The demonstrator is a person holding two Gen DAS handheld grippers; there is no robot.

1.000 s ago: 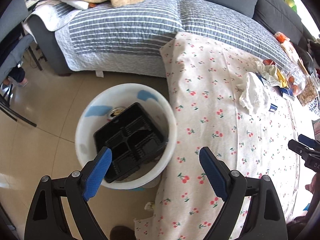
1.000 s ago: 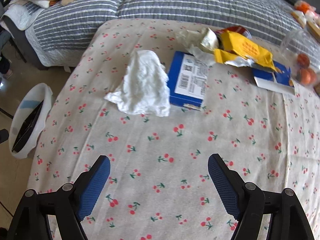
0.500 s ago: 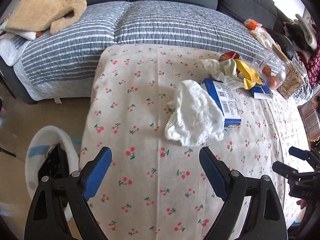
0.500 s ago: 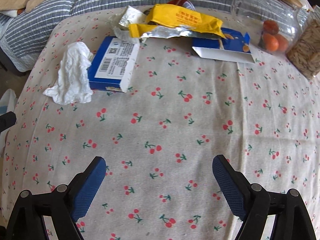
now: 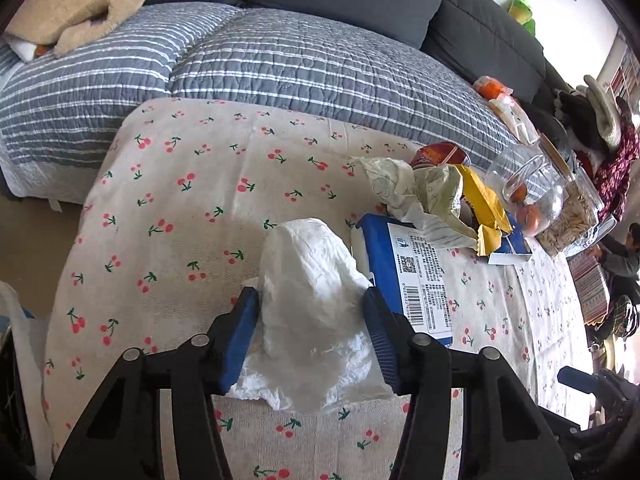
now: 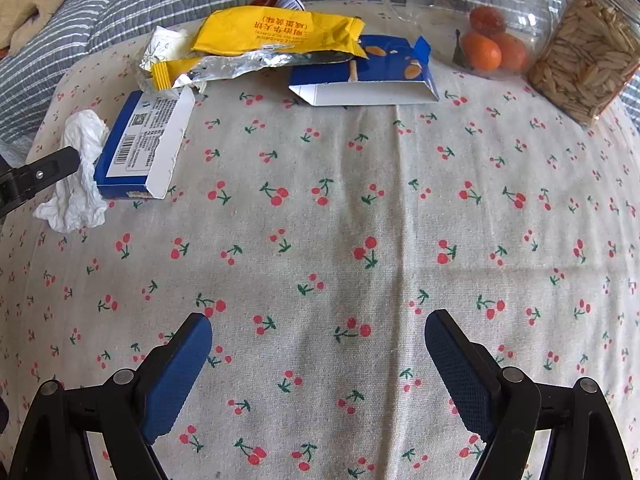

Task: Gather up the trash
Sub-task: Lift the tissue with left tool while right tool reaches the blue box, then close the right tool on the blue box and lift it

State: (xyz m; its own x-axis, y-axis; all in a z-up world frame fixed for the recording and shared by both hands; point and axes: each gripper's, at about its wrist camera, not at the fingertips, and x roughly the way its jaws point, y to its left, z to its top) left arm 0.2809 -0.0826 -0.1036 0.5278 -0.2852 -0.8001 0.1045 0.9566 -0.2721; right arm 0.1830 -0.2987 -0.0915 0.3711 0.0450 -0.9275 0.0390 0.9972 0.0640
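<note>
At the far left edge of the left wrist view, only a thin white slice of the bin (image 5: 16, 336) shows; the rest is cut off. Half a second ago much more of it was in view, with the black tray inside.

In the lower middle, the left gripper (image 5: 310, 336) has its two blue pads on either side of the tissue (image 5: 316, 312). The pads touch the tissue's sides, but it is hard to tell if they squeeze it yet. The tissue lies on the cloth (image 5: 180, 208), and its bottom part is hidden behind the gripper. Half a second ago the pads were wide apart and the tissue lay well ahead of them; now they are closer together and around it.

Just right of the tissue is the blue box (image 5: 412, 272), touching it. A crumpled wrapper (image 5: 420, 196) covers the box's far end. In the upper right, a jar (image 5: 532, 196) holds oranges, blurry through the clear wall.

In the right wrist view, the tissue (image 6: 80, 176) sits at the left edge, partly hidden by a black finger of the left gripper. The blue box (image 6: 140, 152) is beside it. The yellow bag (image 6: 276, 32) is in the upper middle. The right gripper (image 6: 318, 368) is at the bottom, its pads wide apart over bare cloth (image 6: 320, 208), holding nothing, same as before.
</note>
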